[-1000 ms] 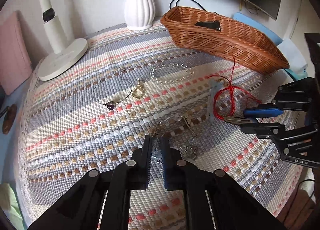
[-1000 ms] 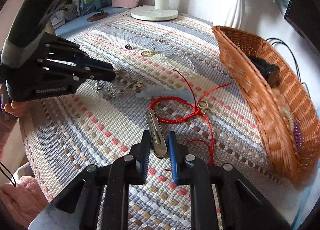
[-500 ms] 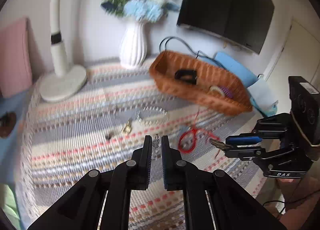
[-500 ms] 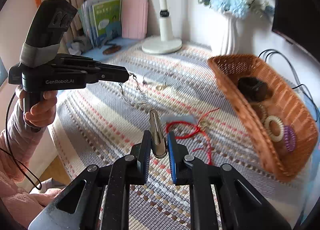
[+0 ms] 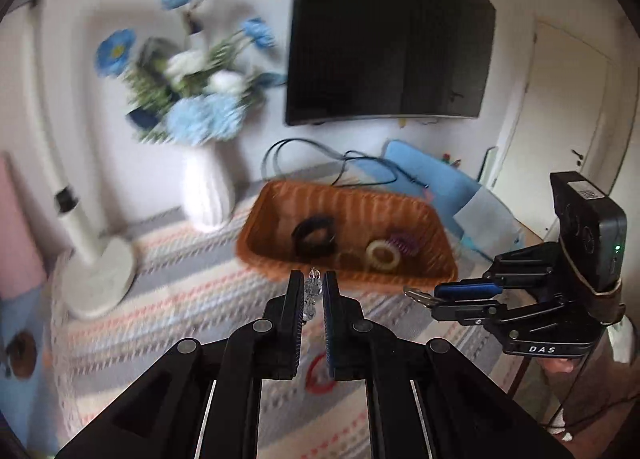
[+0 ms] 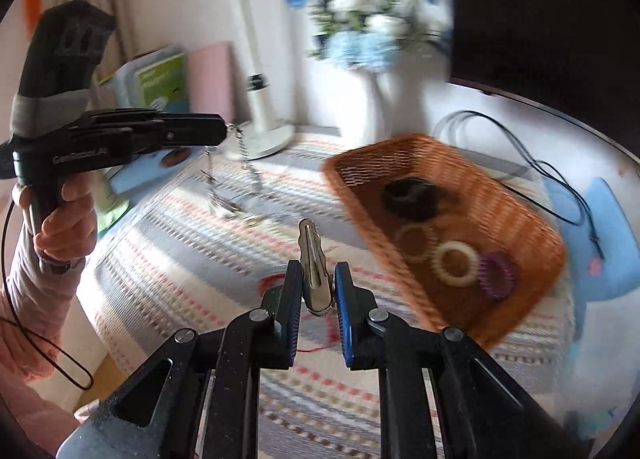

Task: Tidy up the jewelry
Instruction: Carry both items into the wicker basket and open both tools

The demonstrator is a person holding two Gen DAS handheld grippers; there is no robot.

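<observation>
My left gripper is shut on a silver chain with clear beads, held in the air in front of the wicker basket. In the right wrist view the left gripper is at the left, the chain dangling from it over the striped cloth. My right gripper is shut on a metal hair clip that points up and forward, with the basket to its right. From the left wrist view the right gripper hovers near the basket's right end. A red cord bracelet lies on the cloth below.
The basket holds a black hair tie, a cream ring and a purple coil. A white vase of flowers and a lamp base stand at the back left. A dark screen hangs behind, above a black cable.
Both grippers have lifted off the cloth, each carrying its piece. The chain now hangs free from the left gripper. The basket has come closer and more central in both views.
</observation>
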